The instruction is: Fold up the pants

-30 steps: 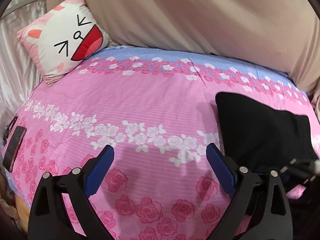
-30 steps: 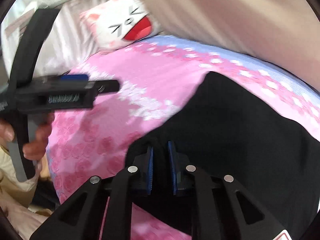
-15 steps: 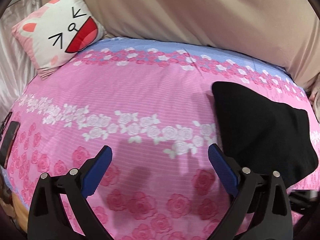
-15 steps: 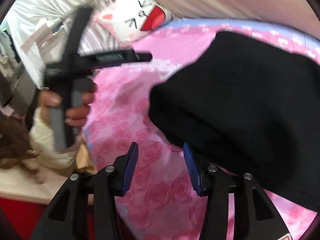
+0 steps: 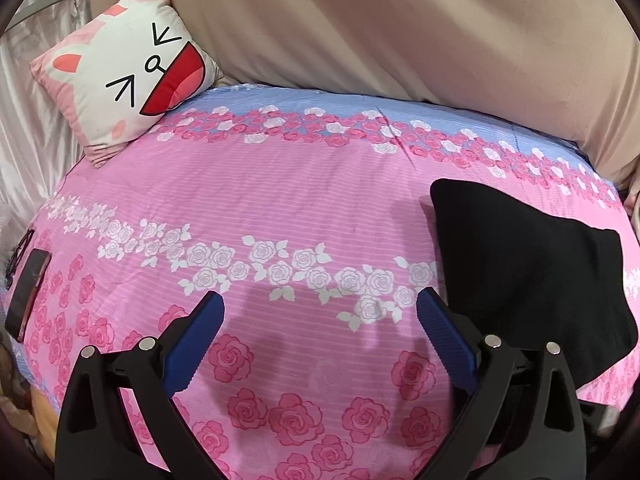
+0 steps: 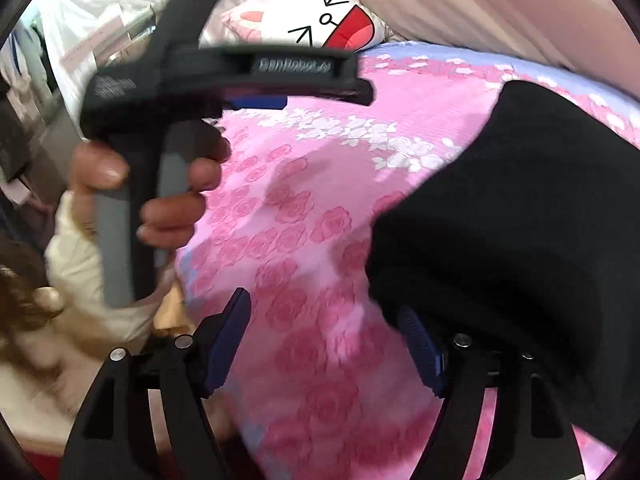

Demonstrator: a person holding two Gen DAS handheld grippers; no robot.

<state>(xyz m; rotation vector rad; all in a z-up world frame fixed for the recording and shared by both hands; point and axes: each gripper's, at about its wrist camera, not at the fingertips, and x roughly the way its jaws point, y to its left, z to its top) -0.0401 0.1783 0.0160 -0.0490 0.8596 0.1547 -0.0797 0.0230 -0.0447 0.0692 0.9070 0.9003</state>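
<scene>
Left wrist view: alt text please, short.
Folded black pants lie at the right of a pink rose-print bed sheet. The left tool is open and empty above the sheet; a cat cushion sits at the far left.
</scene>
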